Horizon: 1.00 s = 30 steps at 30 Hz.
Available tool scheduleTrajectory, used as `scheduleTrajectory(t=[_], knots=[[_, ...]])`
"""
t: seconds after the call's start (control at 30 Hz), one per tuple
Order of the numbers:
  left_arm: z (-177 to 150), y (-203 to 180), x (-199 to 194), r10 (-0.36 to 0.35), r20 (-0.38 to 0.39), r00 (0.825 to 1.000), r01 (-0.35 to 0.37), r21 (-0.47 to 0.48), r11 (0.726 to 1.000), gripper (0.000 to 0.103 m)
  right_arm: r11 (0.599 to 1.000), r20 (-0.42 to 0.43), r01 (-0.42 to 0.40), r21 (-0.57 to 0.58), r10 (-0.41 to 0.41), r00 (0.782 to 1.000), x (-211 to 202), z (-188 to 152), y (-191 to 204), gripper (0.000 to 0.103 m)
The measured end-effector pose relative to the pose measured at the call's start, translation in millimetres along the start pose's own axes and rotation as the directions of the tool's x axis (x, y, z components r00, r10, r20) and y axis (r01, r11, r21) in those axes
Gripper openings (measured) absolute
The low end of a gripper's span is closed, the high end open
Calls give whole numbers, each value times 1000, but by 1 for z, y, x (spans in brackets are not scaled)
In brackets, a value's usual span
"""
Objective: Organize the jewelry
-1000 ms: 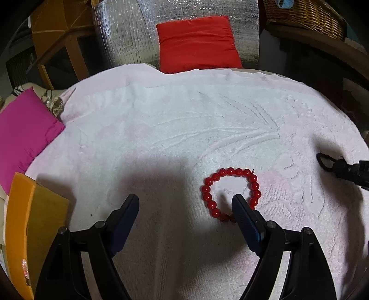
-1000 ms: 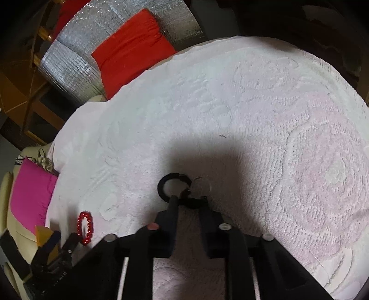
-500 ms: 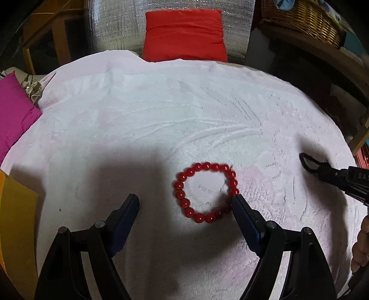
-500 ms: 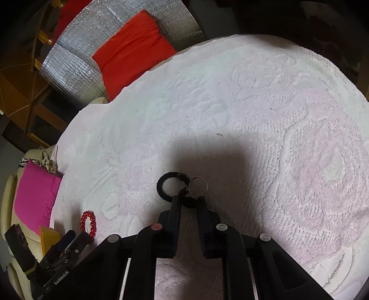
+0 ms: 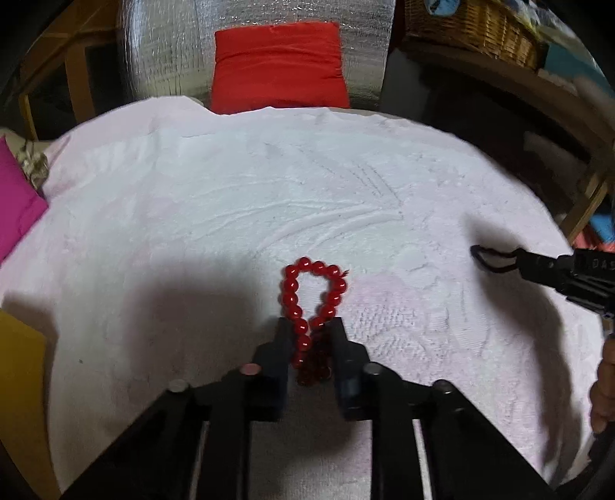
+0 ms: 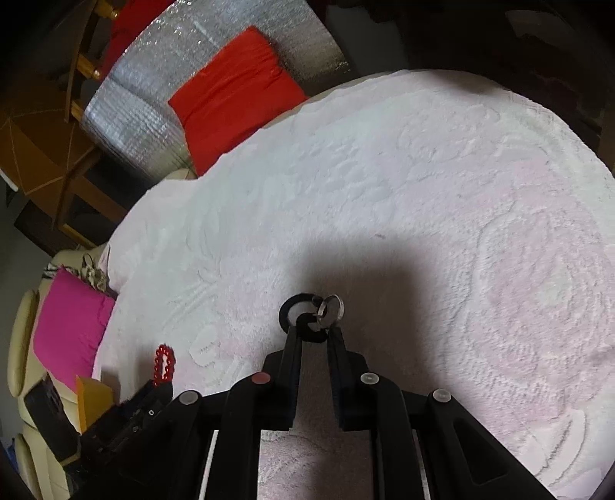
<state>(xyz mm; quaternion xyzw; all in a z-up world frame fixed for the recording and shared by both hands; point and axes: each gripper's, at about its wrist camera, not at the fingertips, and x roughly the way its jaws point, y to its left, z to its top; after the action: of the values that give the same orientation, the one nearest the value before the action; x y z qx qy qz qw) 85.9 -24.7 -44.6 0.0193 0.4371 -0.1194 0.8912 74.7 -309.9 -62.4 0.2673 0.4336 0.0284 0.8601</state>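
A red bead bracelet (image 5: pixel 292 286) lies on the white-pink towel (image 5: pixel 192 230). Its near end sits between the fingers of my left gripper (image 5: pixel 310 323). The jaws are closing and press the loop into a long narrow shape. In the right wrist view, my right gripper (image 6: pixel 313 330) is shut on a small black ring (image 6: pixel 292 309) joined to a silver ring (image 6: pixel 331 307), held just above the towel. The same black ring (image 5: pixel 492 259) shows at the right in the left wrist view. The red bracelet (image 6: pixel 164 363) appears small at lower left of the right wrist view.
A red cushion (image 5: pixel 278 65) leans on a silver foil sheet (image 5: pixel 165 50) behind the towel. A pink cushion (image 5: pixel 15 200) and a yellow box (image 5: pixel 19 384) sit at the left edge. A wicker basket (image 5: pixel 472 27) stands at back right. A person's hand (image 5: pixel 603 384) shows at the right.
The left gripper's fingers have come together around the near end of the bracelet and squeezed the round loop narrow. The right gripper has kept its grip and barely moved.
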Motion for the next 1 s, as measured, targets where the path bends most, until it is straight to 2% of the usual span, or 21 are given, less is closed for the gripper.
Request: scheduleTrajectory(t=[0.03, 0.17, 0.33, 0.4, 0.47, 0.57, 0.6, 0.63, 0.67, 0.7, 0.73, 0.83, 0.9, 1.0], knots=[[0, 2, -1, -13, 7, 1000, 13, -6, 1000, 10, 1000, 4, -1, 6, 1, 1000, -2, 1, -2, 15], [1, 4, -9, -21, 28, 999, 21, 1, 1000, 10, 999, 17, -10, 46, 10, 1000, -9, 7, -13, 15], [1, 7, -15, -36, 36, 999, 36, -2, 999, 10, 990, -19, -37, 138, 40, 999, -7, 12, -28, 18], [-2, 9, -19, -34, 39, 999, 34, -8, 999, 10, 986, -17, -35, 165, 38, 999, -5, 13, -33, 23], [-1, 13, -17, -32, 34, 999, 33, -19, 999, 10, 985, -20, -26, 168, 30, 999, -1, 14, -33, 34], [-1, 19, -17, -42, 22, 999, 42, -45, 998, 10, 986, -16, -29, 165, 32, 999, 3, 14, -30, 40], [-1, 21, -17, -45, 18, 999, 46, -50, 998, 12, 986, -17, -27, 162, 31, 999, 5, 14, -28, 40], [0, 22, -16, -49, 13, 999, 49, -56, 997, 19, 987, -20, -26, 157, 29, 999, 8, 14, -26, 40], [0, 23, -15, -49, 9, 999, 50, -62, 997, 36, 988, -19, -24, 150, 27, 999, 11, 15, -24, 40], [0, 24, -15, -48, 3, 999, 48, -70, 996, 46, 990, -16, -19, 140, 22, 1000, 13, 15, -22, 40], [0, 25, -14, -51, 2, 999, 51, -73, 996, 62, 993, -10, -10, 120, 12, 1000, 15, 14, -18, 40], [-2, 24, -15, -55, 13, 998, 56, -65, 996, 64, 997, -6, 7, 75, -7, 1000, 19, 13, -9, 38], [-2, 22, -12, -77, 2, 997, 77, -67, 995, 64, 999, -10, 37, 25, -37, 999, 23, 10, 1, 27], [-2, 15, -3, -95, -23, 995, 93, -64, 994, 64, 997, -1, 67, -22, -67, 998, 22, 6, 9, 22]])
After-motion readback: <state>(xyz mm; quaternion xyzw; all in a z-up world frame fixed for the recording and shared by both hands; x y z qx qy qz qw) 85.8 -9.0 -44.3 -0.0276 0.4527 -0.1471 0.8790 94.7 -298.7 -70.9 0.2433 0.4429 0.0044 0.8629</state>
